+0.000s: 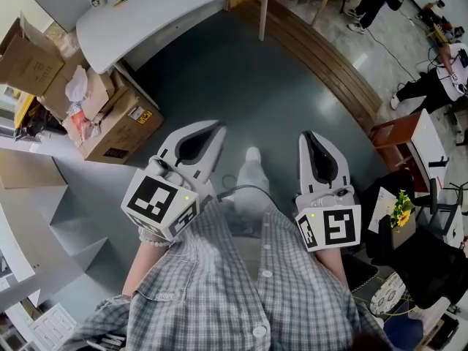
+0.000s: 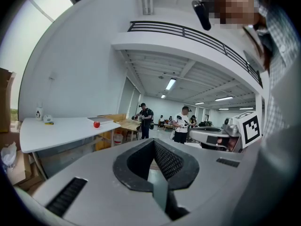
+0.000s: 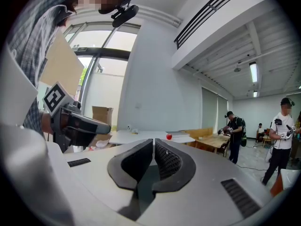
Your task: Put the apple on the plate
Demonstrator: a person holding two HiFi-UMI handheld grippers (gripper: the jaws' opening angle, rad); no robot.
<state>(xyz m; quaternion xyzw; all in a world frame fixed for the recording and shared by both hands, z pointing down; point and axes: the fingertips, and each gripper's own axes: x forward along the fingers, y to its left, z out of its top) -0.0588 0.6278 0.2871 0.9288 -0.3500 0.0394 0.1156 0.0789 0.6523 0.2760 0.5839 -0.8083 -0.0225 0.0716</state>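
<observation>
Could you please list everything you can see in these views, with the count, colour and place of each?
apple: one, red, on the white table, far ahead of both tools
table: one, white, curved edge, ahead to the left
cardboard boxes: several, brown, on the floor beside the table
wooden worktable: one, tan, beyond the white table
other people: several, dark or white tops, standing in the background
potted plant: one, yellow flowers, low on the right
shirt: one, grey checked, on the person
shoe: one, white, on the floor between the tools
left tool: one, grey, jaws shut, empty
right tool: one, grey, jaws shut, empty
</observation>
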